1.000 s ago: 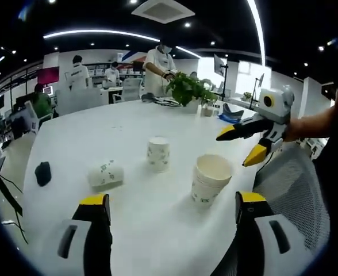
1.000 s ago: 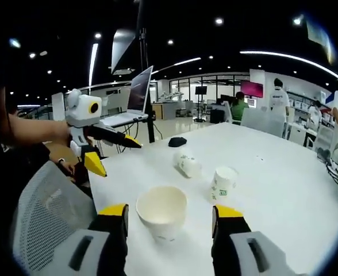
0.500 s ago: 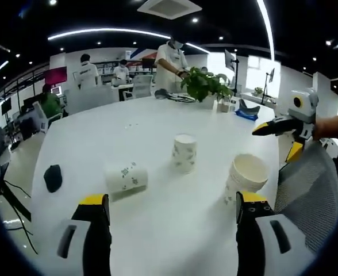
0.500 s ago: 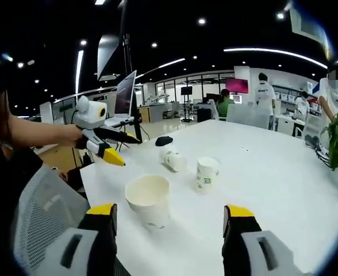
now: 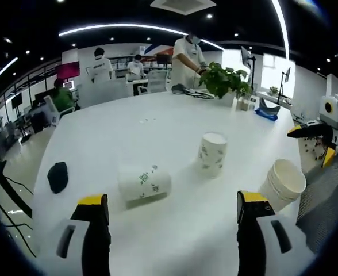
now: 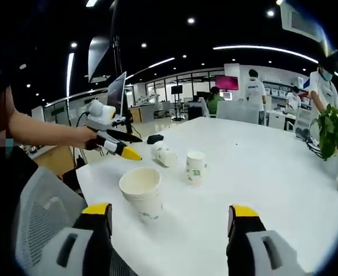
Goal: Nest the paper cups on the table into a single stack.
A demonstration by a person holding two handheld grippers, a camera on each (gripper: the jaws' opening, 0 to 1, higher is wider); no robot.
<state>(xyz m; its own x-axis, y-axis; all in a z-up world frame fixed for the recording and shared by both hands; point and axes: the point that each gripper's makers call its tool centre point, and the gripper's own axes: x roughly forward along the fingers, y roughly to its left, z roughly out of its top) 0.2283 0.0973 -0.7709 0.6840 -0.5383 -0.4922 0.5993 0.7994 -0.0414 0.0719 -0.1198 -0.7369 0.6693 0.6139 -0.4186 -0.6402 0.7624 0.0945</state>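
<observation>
Three groups of paper cups are sitting on the white table (image 5: 129, 132): a cup lying on its side (image 5: 144, 183), an upside-down cup (image 5: 212, 154) standing just past it, and a mouth-up stack of nested cups (image 5: 282, 184) near the table's edge by the mesh chair (image 6: 39, 221). From where I am standing, the left gripper (image 5: 172, 215) is hovering with its jaws spread wide and empty, facing the tipped cup. The right gripper (image 6: 169, 227) is likewise gaping and holding nothing, with the stack (image 6: 141, 191) just ahead and to the left of its jaws. I would judge the person is lining up a pickup: the next move is closing on the lying cup, then righting it and dropping it into the stack. A dark mouse (image 5: 57, 176) is lying off to the side.
</observation>
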